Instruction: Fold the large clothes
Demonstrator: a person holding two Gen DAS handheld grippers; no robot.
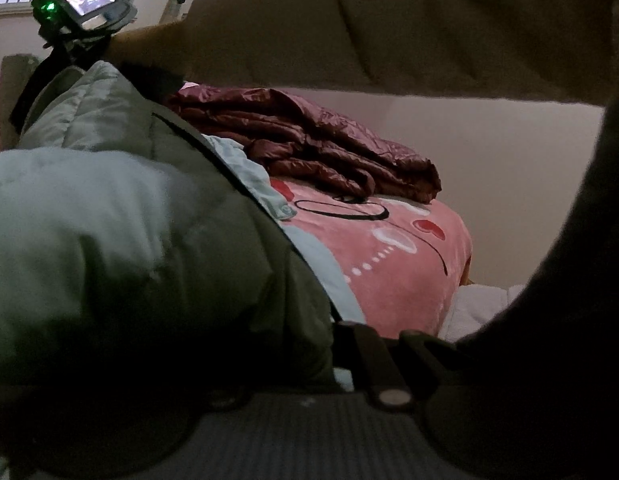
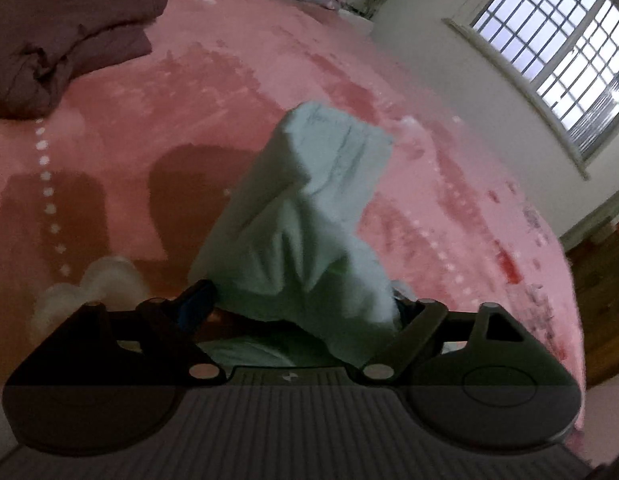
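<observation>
Between right jaws: pale green garment (image 2: 309, 216) hides fingertips; blurred.

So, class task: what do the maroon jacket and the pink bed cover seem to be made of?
Maroon jacket: probably a thin synthetic shell, nylon-like; it is glossy, with quilted puffy channels. Pink bed cover: likely plush fleece; it looks matt and fuzzy, with a printed pattern.

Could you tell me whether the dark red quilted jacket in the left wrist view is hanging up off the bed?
No, the dark red jacket lies crumpled on the pink blanket.
</observation>
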